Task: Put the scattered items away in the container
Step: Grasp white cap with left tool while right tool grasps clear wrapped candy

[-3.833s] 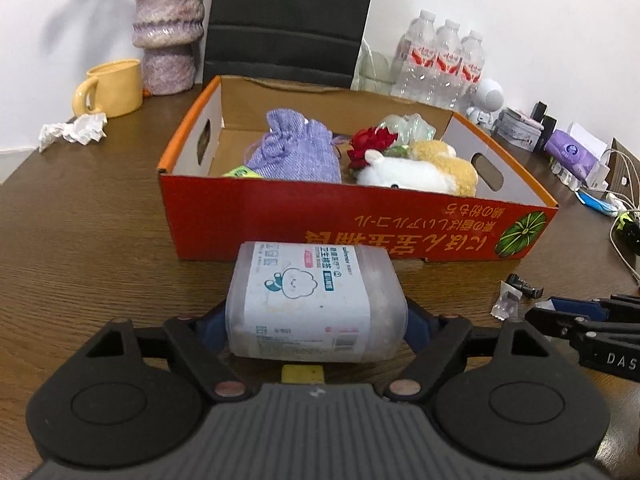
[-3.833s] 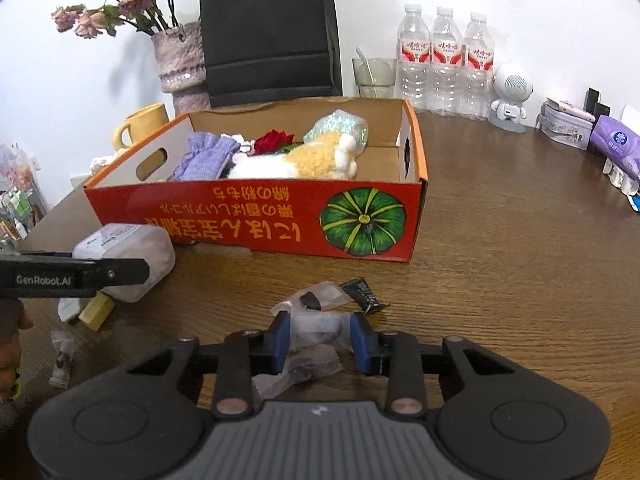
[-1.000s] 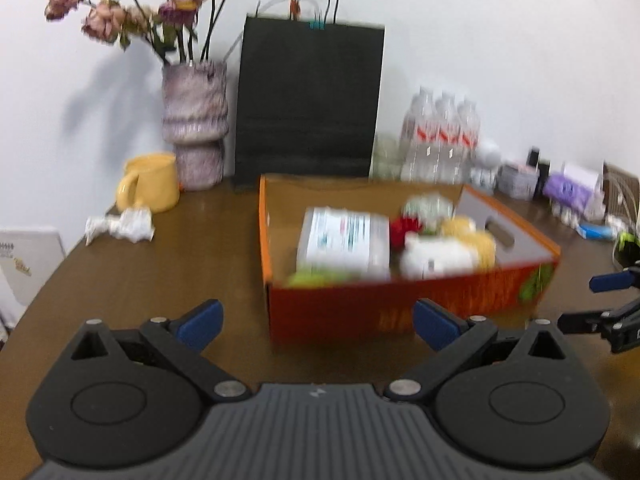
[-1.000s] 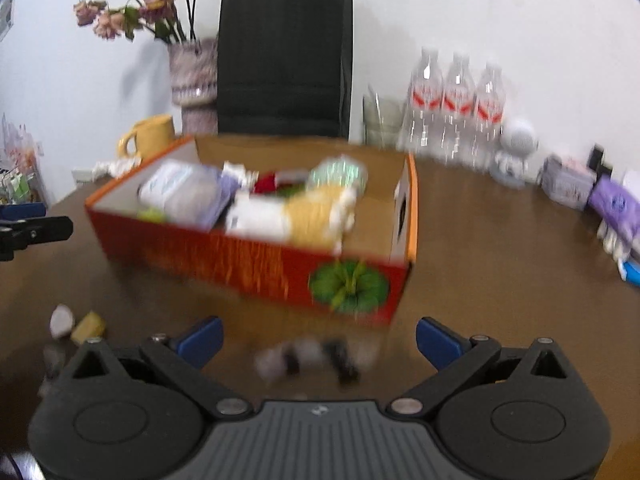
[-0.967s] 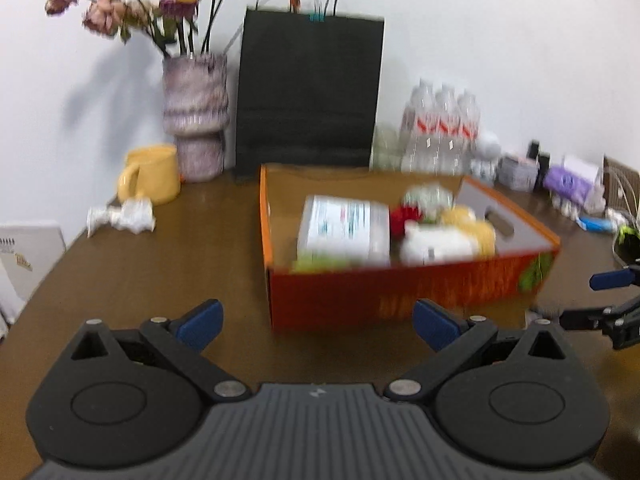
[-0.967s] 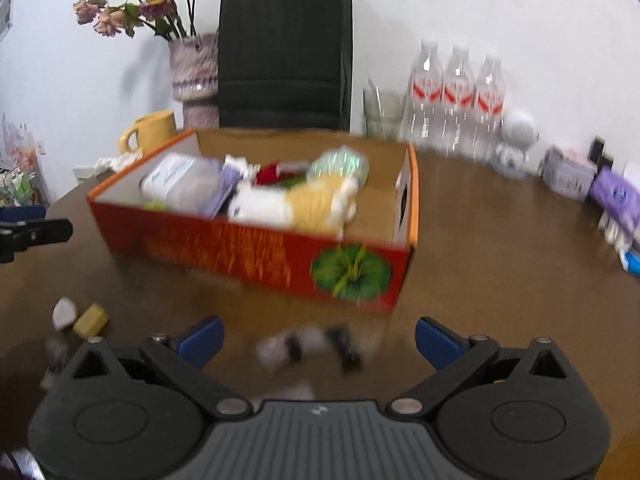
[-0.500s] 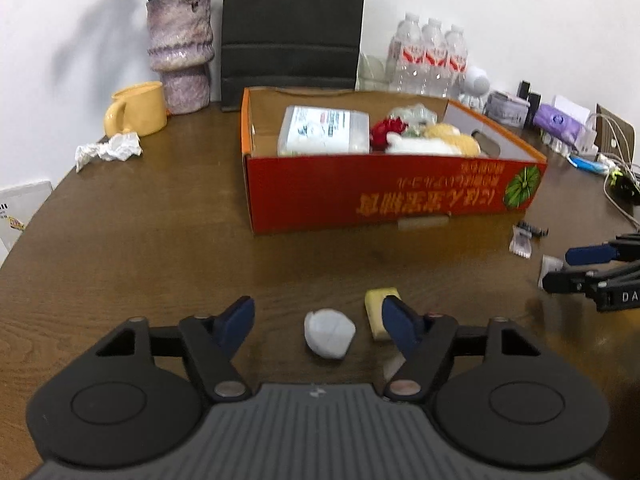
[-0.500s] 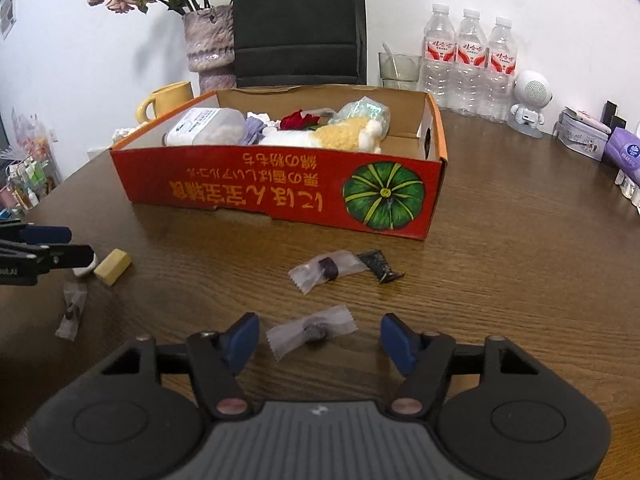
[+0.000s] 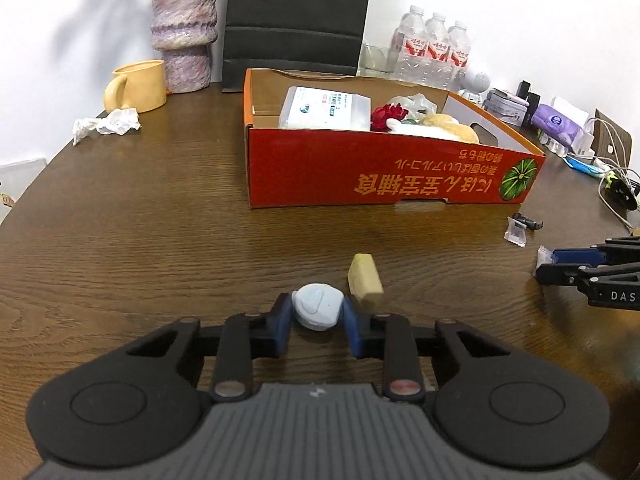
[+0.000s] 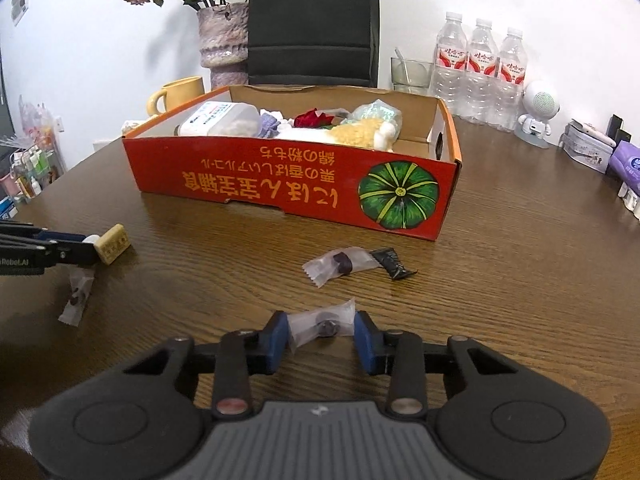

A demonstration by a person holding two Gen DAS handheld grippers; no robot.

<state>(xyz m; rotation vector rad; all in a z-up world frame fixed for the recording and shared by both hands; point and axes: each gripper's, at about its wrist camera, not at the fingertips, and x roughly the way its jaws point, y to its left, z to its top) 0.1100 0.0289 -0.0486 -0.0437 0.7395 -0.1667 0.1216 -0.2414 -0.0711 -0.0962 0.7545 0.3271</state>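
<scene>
A pale blue-white round piece (image 9: 318,313) lies on the wooden table between the blue pads of my left gripper (image 9: 316,309). The jaws are closing and both pads touch its sides. A yellow block (image 9: 364,280) lies just right of it. My right gripper (image 10: 321,324) is closing on a clear-wrapped dark candy (image 10: 325,326), whose wrapper is squeezed between the pads. The red cardboard box (image 10: 280,178) stands beyond, holding a plastic tub (image 10: 218,118), a plush toy and a red flower. Another wrapped candy (image 10: 340,265) and a black wrapper (image 10: 391,263) lie before the box.
A third wrapped candy (image 10: 78,296) lies near the left gripper's tip. A yellow mug (image 9: 138,86), a vase (image 9: 184,32), a black bag (image 9: 294,20) and water bottles (image 9: 434,54) stand behind the box. Crumpled tissue (image 9: 106,124) lies far left, cables (image 9: 612,184) right.
Both grippers have come down to the table and their jaws have closed from wide open onto the round piece and the wrapped candy. The plastic tub now lies in the box.
</scene>
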